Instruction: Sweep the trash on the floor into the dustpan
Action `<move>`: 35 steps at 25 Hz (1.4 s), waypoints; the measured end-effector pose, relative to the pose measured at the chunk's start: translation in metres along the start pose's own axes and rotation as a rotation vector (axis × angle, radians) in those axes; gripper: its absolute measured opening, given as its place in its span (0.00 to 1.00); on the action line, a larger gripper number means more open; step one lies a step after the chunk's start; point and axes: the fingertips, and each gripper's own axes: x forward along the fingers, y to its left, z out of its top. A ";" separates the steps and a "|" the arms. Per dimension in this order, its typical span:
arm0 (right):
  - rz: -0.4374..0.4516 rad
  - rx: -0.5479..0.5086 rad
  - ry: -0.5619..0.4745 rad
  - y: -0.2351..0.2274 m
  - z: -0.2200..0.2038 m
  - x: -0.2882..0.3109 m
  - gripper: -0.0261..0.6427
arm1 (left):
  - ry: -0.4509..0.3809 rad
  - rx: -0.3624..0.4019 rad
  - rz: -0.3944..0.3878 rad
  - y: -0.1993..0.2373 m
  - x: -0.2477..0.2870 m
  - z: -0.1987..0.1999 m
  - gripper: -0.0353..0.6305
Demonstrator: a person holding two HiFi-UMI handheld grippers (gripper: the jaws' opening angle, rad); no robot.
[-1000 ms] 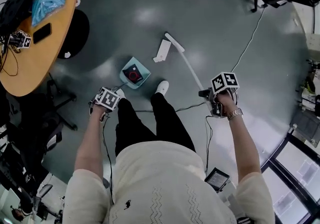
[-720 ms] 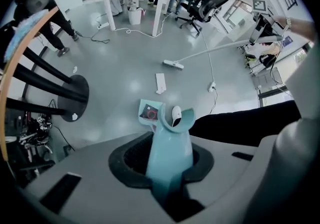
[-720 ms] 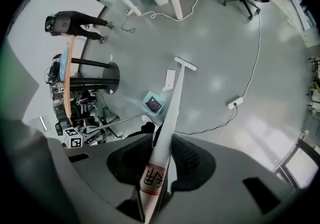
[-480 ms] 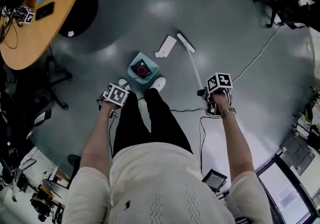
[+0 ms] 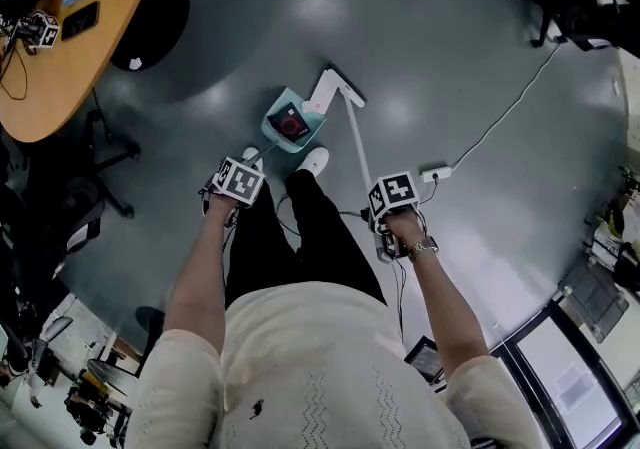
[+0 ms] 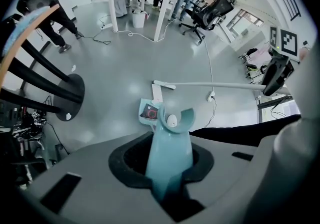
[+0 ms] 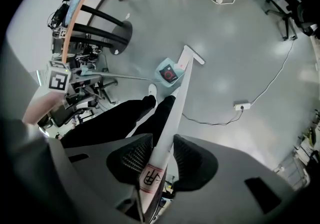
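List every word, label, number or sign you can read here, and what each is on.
No text reads clearly.
Label on the broom handle, at the right gripper: red characters, too distorted to read.
Packet in the dustpan: a red ring; print too small.
Left marker cube and right marker cube: black-and-white square codes, no letters.

L tongs (image 5: 234, 187) w/ dustpan (image 5: 283, 133), R tongs (image 5: 388, 222) w/ broom (image 5: 358, 147), head beside pan
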 end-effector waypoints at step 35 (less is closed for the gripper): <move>0.045 -0.071 0.147 0.187 -0.052 0.061 0.24 | 0.037 0.094 -0.026 0.071 -0.011 -0.078 0.19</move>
